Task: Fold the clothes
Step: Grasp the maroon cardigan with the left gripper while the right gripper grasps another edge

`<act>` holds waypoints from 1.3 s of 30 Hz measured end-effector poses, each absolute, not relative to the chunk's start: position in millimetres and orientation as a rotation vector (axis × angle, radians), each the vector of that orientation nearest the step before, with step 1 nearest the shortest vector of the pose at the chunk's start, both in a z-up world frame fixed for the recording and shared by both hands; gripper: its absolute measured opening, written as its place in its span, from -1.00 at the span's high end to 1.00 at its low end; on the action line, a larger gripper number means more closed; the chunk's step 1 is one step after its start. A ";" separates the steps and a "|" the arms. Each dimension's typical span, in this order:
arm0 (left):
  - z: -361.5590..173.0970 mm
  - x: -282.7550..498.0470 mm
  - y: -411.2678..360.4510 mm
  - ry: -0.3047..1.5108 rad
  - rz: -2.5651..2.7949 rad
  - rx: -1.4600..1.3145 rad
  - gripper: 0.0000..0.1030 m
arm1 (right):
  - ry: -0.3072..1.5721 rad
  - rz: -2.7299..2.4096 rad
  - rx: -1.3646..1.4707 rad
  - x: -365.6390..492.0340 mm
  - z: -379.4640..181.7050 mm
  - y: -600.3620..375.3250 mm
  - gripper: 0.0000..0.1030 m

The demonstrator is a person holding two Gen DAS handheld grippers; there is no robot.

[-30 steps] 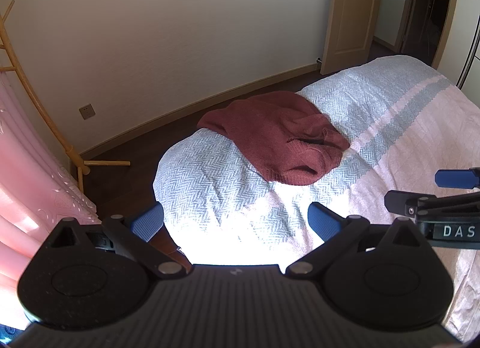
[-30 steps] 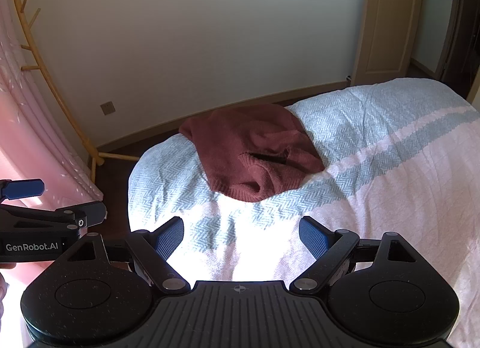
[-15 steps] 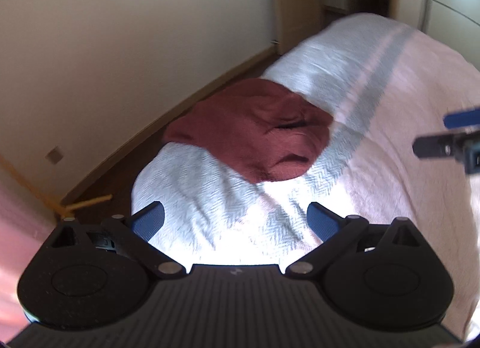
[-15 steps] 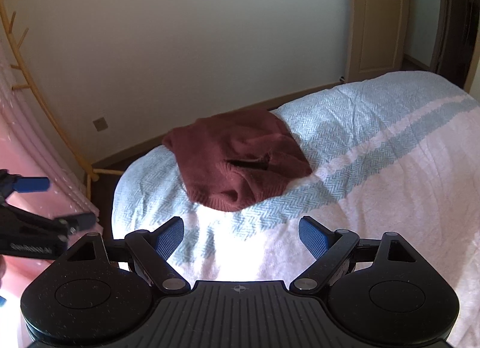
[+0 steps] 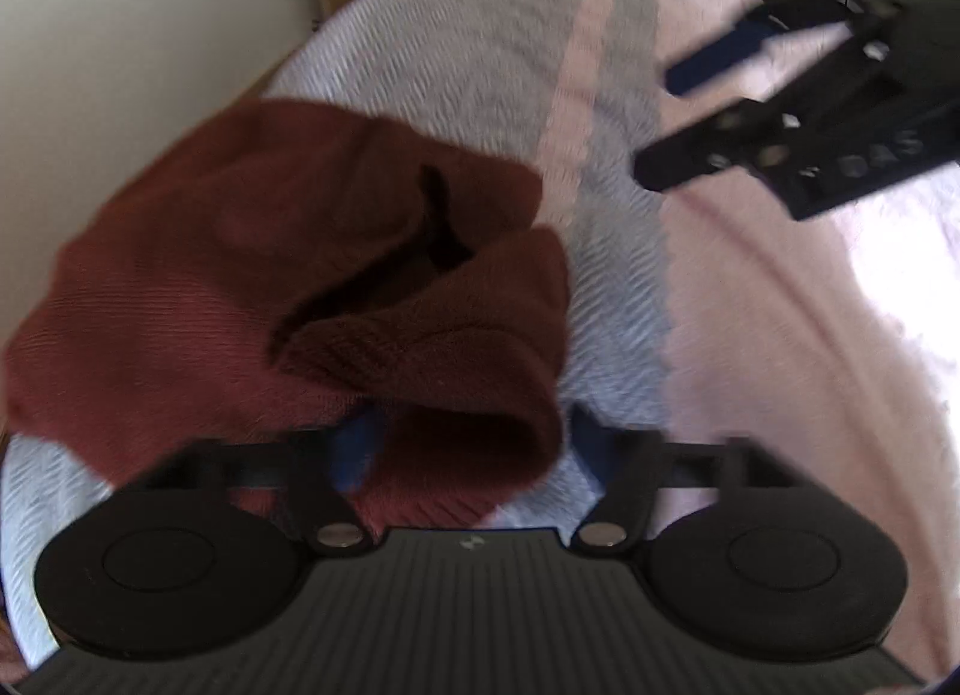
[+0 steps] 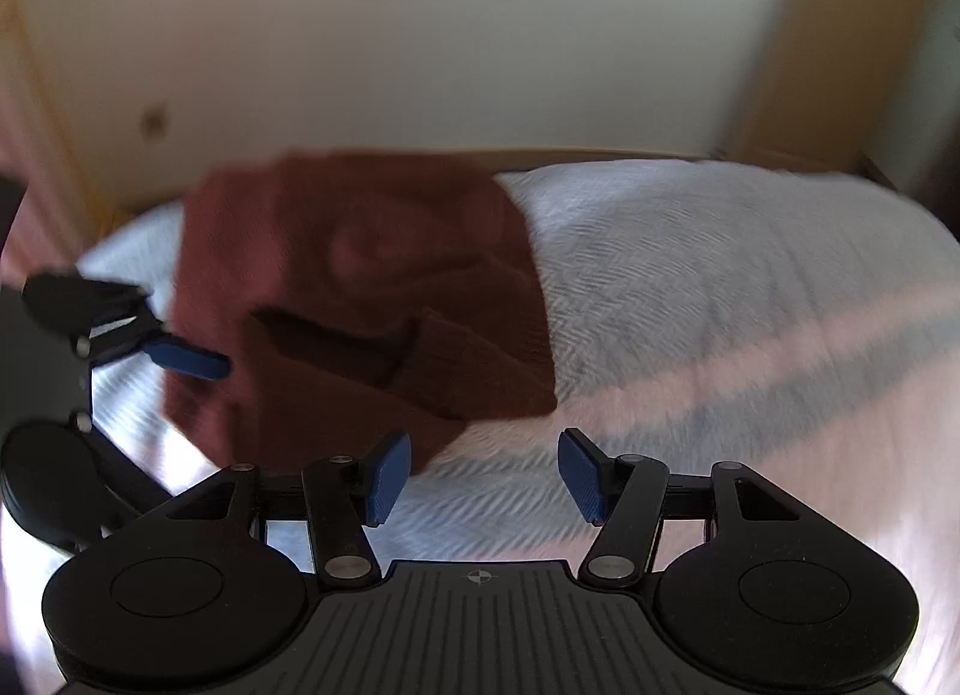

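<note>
A maroon knitted sweater (image 5: pixel 252 287) is lying in a loose, crumpled heap near one end of the bed, on a herringbone bedspread (image 5: pixel 480 53) banded in pale blue and pink; no fold is showing in it yet, so the task is judged to be at its very start. The left gripper (image 5: pixel 474 443) is hovering low over the near hem of the sweater with its jaws spread wide, the ribbed hem lying between its blue pads (image 5: pixel 354 443), though blur is hiding whether either pad is touching the knit. The right gripper (image 6: pixel 480 476) is reaching in beside the garment over bare bedspread, its jaws likewise parted and empty. Still remaining, by this estimate: grasping the hem, spreading the sweater flat, then folding in sleeves and body.
</note>
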State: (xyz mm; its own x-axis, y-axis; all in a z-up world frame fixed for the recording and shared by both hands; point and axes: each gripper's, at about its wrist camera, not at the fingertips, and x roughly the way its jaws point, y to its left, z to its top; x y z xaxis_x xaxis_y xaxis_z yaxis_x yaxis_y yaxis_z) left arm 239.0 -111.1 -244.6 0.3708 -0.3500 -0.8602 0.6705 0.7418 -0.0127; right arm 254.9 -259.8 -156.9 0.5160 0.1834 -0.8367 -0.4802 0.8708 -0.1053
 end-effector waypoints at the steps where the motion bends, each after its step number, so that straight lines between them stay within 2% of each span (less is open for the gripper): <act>1: -243.7 239.3 -102.4 0.981 -0.680 0.356 0.73 | 0.956 0.445 -0.407 265.5 -168.0 -257.6 -0.15; 4: -239.9 240.0 -75.7 0.945 -0.702 0.318 0.92 | 0.948 0.555 -0.604 288.1 -195.4 -247.6 -0.15; 10: -226.5 237.2 -32.9 0.860 -0.774 0.335 0.94 | 0.863 0.779 -0.921 305.4 -245.9 -221.7 -0.15; 15: -227.5 236.2 -33.3 0.829 -0.821 0.372 0.95 | 0.823 0.713 -0.927 306.6 -246.2 -221.8 -0.16; 16: -228.0 235.8 -32.5 0.825 -0.829 0.373 0.95 | 0.807 0.686 -0.922 303.1 -242.1 -223.9 -0.19; 18: -231.7 235.4 -29.7 0.826 -0.848 0.376 0.95 | 0.780 0.649 -0.922 293.2 -235.9 -230.6 -0.61; 26: -242.0 236.1 -26.6 0.831 -0.902 0.434 0.95 | 0.835 0.718 -0.893 318.7 -243.0 -246.2 -0.61; 28: -238.7 239.4 -26.2 0.824 -0.894 0.434 0.95 | 0.888 0.745 -0.837 330.8 -240.2 -246.0 -0.05; 29: -234.6 240.4 -26.1 0.811 -0.892 0.438 0.95 | 0.910 0.732 -0.805 332.2 -234.6 -245.2 0.73; 30: -230.5 241.4 -25.9 0.798 -0.891 0.443 0.95 | 0.925 0.714 -0.769 332.3 -227.7 -245.7 0.83; 35: -190.4 239.3 -35.5 0.649 -0.929 0.510 0.95 | 0.834 0.481 -0.517 295.3 -160.2 -281.8 0.87; 39: -140.9 213.2 -54.9 0.499 -1.015 0.550 0.96 | 0.723 0.298 -0.328 224.0 -91.2 -333.3 1.00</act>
